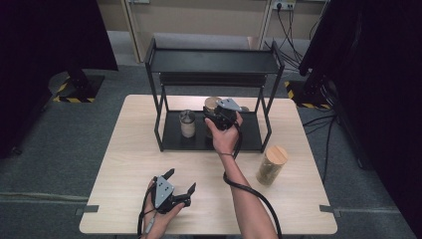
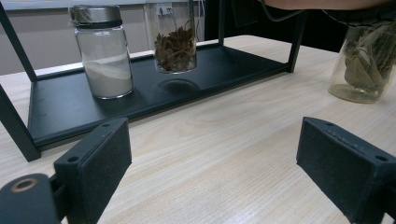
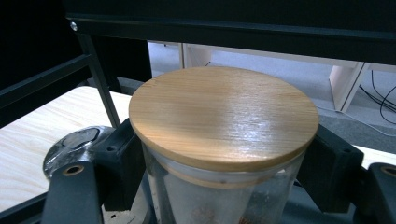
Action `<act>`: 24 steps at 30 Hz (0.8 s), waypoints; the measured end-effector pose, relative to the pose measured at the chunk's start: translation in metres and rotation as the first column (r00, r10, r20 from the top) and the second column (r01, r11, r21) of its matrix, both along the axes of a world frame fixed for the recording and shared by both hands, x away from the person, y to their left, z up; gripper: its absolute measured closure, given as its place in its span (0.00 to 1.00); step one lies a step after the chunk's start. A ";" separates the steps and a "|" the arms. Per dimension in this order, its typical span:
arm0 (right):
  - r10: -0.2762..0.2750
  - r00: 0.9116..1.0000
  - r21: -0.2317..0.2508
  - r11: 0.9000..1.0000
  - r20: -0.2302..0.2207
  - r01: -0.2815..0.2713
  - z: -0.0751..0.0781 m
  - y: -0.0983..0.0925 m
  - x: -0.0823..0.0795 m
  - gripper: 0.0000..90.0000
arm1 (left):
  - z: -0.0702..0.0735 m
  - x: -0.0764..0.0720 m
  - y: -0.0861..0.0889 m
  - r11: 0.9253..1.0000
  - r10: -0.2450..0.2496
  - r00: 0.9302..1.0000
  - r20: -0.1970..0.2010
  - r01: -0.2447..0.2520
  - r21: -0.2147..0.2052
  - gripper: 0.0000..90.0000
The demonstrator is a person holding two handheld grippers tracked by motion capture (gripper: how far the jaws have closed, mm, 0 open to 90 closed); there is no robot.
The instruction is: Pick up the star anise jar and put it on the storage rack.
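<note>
Wooden-lidded jar (image 3: 219, 140) stands on the black rack's (image 1: 169, 142) lower shelf, clamped just under its lid by the right gripper (image 1: 217, 119), a grip suited to lifting it upright. At 9 o'clock stands the metal-capped jar (image 1: 187, 123). The left gripper (image 1: 174, 186) rests at the table's (image 1: 124, 164) 6 o'clock edge, jaws wide and empty, probably waiting.

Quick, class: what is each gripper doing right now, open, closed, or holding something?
Left gripper: open, holding nothing, low over the table.
Right gripper: closed on the wooden-lidded jar at the rack's bottom shelf.
</note>
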State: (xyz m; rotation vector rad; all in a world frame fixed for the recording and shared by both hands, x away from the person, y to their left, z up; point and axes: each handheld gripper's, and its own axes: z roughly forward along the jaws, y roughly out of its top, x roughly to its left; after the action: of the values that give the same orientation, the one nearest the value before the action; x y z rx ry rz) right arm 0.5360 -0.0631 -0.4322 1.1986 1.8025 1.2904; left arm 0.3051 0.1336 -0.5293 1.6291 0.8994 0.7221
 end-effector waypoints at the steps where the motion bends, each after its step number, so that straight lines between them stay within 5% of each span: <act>1: -0.002 1.000 0.003 1.000 -0.003 0.002 0.000 0.001 0.001 0.28 | 0.000 0.000 0.000 1.000 0.000 1.000 0.001 0.000 0.001 0.11; 24: -0.021 1.000 0.003 1.000 -0.017 0.021 -0.010 0.003 0.009 0.28 | 0.000 -0.001 -0.001 1.000 -0.002 1.000 0.007 0.002 0.009 0.11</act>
State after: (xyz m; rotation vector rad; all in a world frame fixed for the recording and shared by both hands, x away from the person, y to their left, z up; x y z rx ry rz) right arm 0.5450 -0.0602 -0.4426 1.2302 1.7958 1.2760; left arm 0.3045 0.1326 -0.5293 1.6343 0.8904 0.7309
